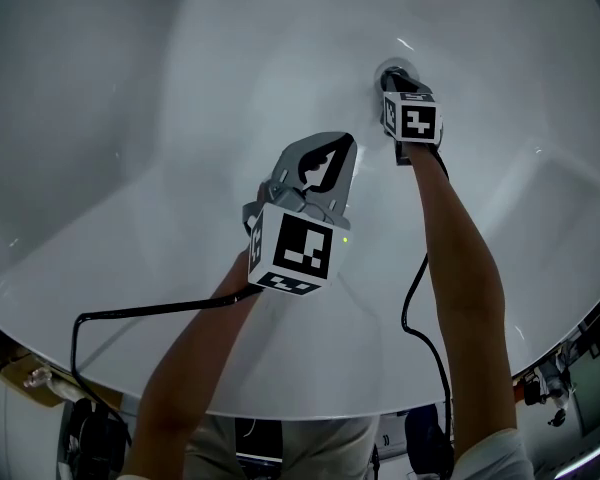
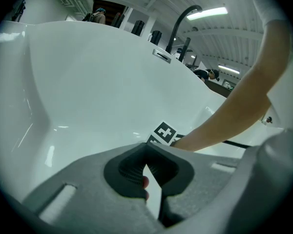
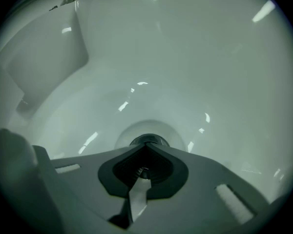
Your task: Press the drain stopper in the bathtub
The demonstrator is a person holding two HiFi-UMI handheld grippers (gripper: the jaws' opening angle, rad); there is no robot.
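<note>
The round dark drain stopper sits in the floor of the white bathtub. My right gripper is shut, its tips down against the stopper; in the right gripper view the closed tips cover the near edge of the drain stopper. My left gripper hangs shut above the middle of the tub floor, well short of the drain, with nothing between its jaws. In the left gripper view the shut left gripper points toward the right gripper's marker cube and the right forearm.
A black curved faucet and an overflow plate stand at the tub's far rim. The tub's near rim runs across the bottom of the head view. Black cables trail from both grippers over that rim.
</note>
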